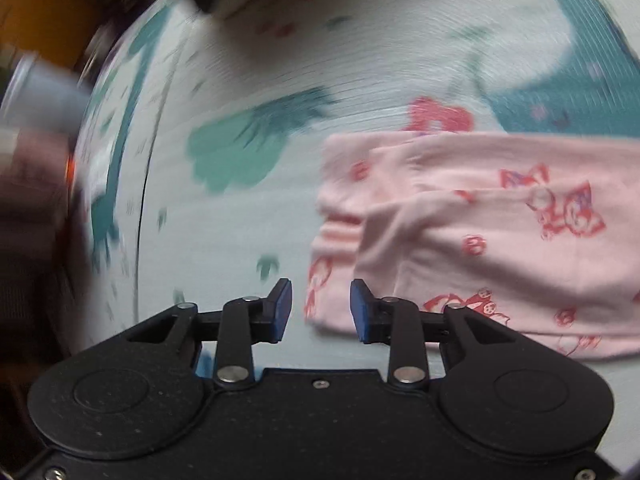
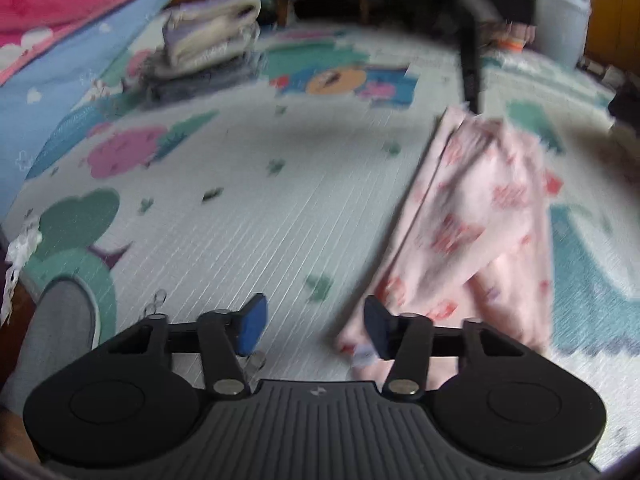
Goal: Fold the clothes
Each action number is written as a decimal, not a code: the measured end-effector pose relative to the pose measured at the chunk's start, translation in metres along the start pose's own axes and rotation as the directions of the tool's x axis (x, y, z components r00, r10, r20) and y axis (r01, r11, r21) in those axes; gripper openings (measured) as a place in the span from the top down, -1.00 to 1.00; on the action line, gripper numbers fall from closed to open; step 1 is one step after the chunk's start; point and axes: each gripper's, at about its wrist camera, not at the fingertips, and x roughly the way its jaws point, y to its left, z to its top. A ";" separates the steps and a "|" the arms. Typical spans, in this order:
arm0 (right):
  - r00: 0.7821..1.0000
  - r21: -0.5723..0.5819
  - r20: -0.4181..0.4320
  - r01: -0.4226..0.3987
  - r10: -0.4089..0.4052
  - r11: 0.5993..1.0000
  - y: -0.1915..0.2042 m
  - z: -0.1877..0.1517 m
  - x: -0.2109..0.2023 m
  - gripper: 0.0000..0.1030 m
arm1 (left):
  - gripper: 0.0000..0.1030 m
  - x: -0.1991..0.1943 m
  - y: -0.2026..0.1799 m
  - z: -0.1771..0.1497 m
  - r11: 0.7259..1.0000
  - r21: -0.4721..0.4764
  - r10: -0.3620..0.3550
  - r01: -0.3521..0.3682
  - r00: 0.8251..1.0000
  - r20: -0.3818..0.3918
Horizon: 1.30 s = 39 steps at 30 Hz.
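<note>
- Both tongs are spread wide with nothing in them. The left tongs (image 1: 320, 308) sit low over the play mat (image 1: 248, 232), and the right tongs (image 2: 316, 326) do the same on their side.
- The thing to fold is a pink garment (image 1: 480, 232) with little red cartoon prints, lying flat on the mat. It looks partly folded already, with a couple of layers overlapping.
- From the left tongs it's just ahead and off to the right, its near corner right beside the right-hand pad. From the right tongs the same pink garment (image 2: 476, 216) stretches away ahead and to the right, its near end reaching down to the right-hand pad.
- Handling guess: thin, soft cotton, super light and floppy. It'll sag and bunch if you pinch the middle, and the layers could slide apart.
- I'd grab at an edge or corner, pinching all the layers together, one tong at each end so it lifts evenly.
- Far ahead of the right tongs, to the left, there's a stack of folded clothes (image 2: 208, 36).
- Both views are pretty blurry, so the finer fabric details are hard to call.
</note>
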 end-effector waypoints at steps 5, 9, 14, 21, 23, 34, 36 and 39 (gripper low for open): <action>0.995 0.063 0.045 0.088 -0.091 0.994 -0.045 0.028 0.011 0.10 | 0.41 -0.012 0.022 -0.028 0.925 -0.333 -0.136 0.181 0.978 0.156; 0.991 0.098 0.025 0.131 -0.134 0.986 -0.084 0.044 0.038 0.16 | 0.41 -0.010 0.000 -0.036 0.863 -0.386 -0.189 0.326 0.916 0.353; 0.996 0.077 -0.042 0.083 -0.080 0.994 -0.102 0.049 0.073 0.15 | 0.39 0.020 -0.020 -0.040 0.813 -0.468 -0.222 0.347 0.927 0.302; 0.972 -0.115 -0.221 -0.106 0.079 0.988 -0.119 0.070 0.090 0.07 | 0.39 0.011 0.034 -0.080 0.665 -0.674 -0.129 0.322 0.938 0.320; 0.952 -0.256 -0.287 -0.183 0.106 0.949 -0.123 0.089 0.089 0.07 | 0.39 0.009 0.041 -0.085 0.631 -0.711 -0.107 0.310 0.943 0.315; 0.929 -0.346 -0.333 -0.279 0.161 0.896 -0.196 0.148 0.086 0.04 | 0.43 0.032 0.018 -0.064 0.629 -0.682 -0.194 0.374 0.924 0.328; 0.938 -0.243 -0.302 -0.246 0.168 0.938 -0.215 0.146 0.103 0.04 | 0.77 0.033 0.019 -0.060 0.623 -0.684 -0.206 0.379 0.923 0.324; 0.948 -0.180 -0.279 -0.208 0.153 0.961 -0.236 0.149 0.123 0.05 | 0.85 0.025 0.026 -0.065 0.595 -0.716 -0.201 0.365 0.930 0.307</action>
